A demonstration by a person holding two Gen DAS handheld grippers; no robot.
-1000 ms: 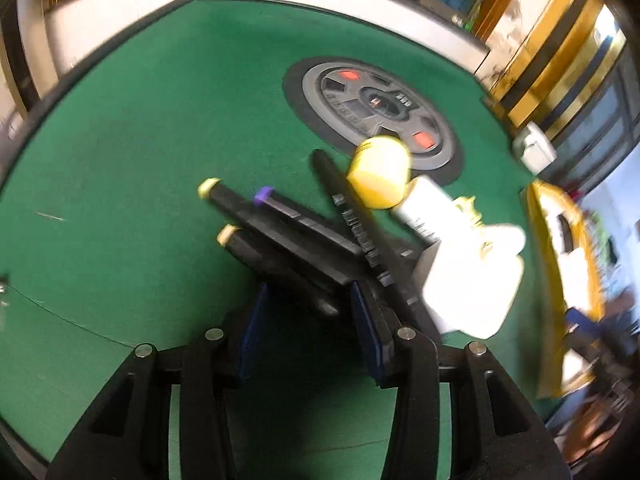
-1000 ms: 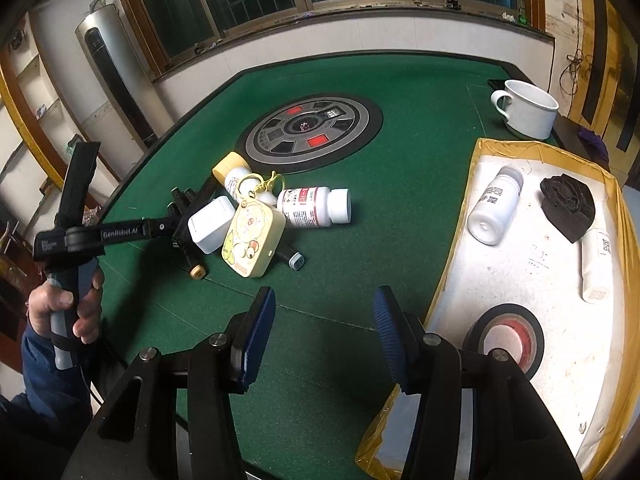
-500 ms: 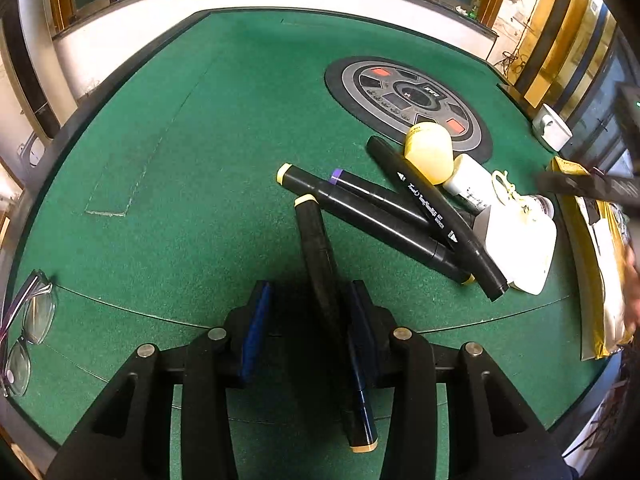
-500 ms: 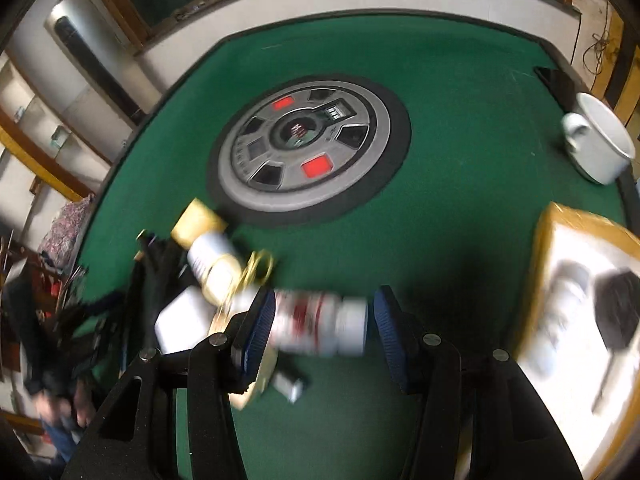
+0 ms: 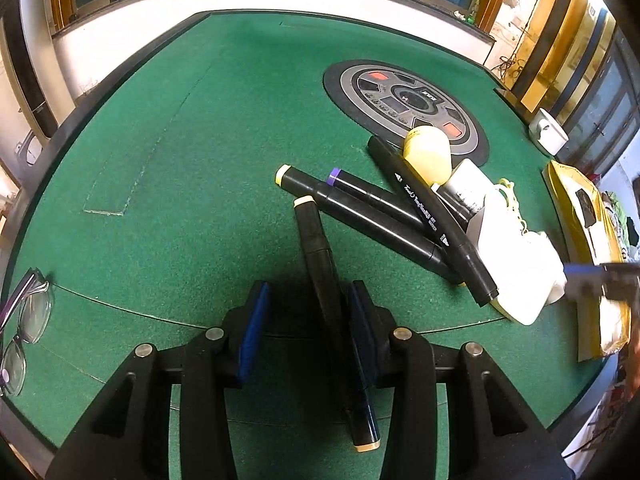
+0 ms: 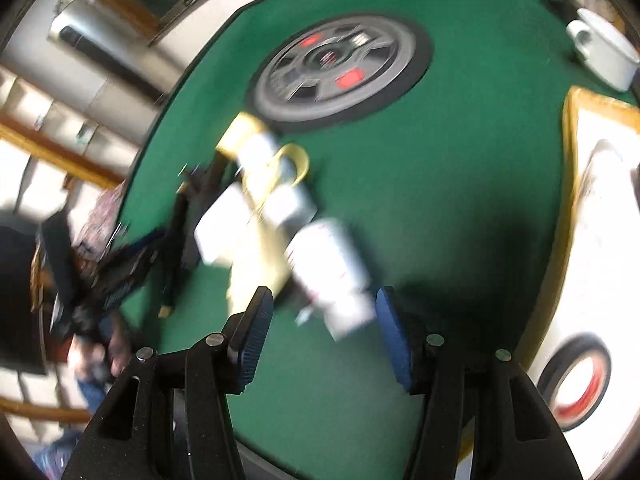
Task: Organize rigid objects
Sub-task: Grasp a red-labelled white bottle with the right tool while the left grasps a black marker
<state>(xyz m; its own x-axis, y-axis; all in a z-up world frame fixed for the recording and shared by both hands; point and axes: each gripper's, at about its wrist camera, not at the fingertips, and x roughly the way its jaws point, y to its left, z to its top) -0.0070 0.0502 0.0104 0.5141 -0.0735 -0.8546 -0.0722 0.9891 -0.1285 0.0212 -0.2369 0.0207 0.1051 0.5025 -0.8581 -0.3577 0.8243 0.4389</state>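
On the green felt table [image 5: 180, 152] a black marker with cream caps [image 5: 316, 248] lies between the fingers of my left gripper [image 5: 306, 300]. It sits close against the right pad and the left pad is clear of it, so the gripper is open. Three more black markers [image 5: 372, 224] lie in a heap against a yellow-capped bottle [image 5: 428, 152] and a white case [image 5: 516, 264]. In the blurred right wrist view my right gripper [image 6: 322, 312] straddles a white pill bottle [image 6: 332, 272] lying on the felt. Its jaws are opening and the pads do not touch the bottle.
A round grey control panel [image 5: 404, 100] is set into the table centre. Glasses [image 5: 24, 320] lie at the left edge. A yellow-rimmed tray [image 6: 568, 184] at the right holds a tape roll [image 6: 576, 384]. A white mug [image 6: 604, 52] stands at the far right.
My left gripper drew back from the marker heap with one marker now apart between its fingers, then held still. My right gripper swung forward and down over the white pill bottle.
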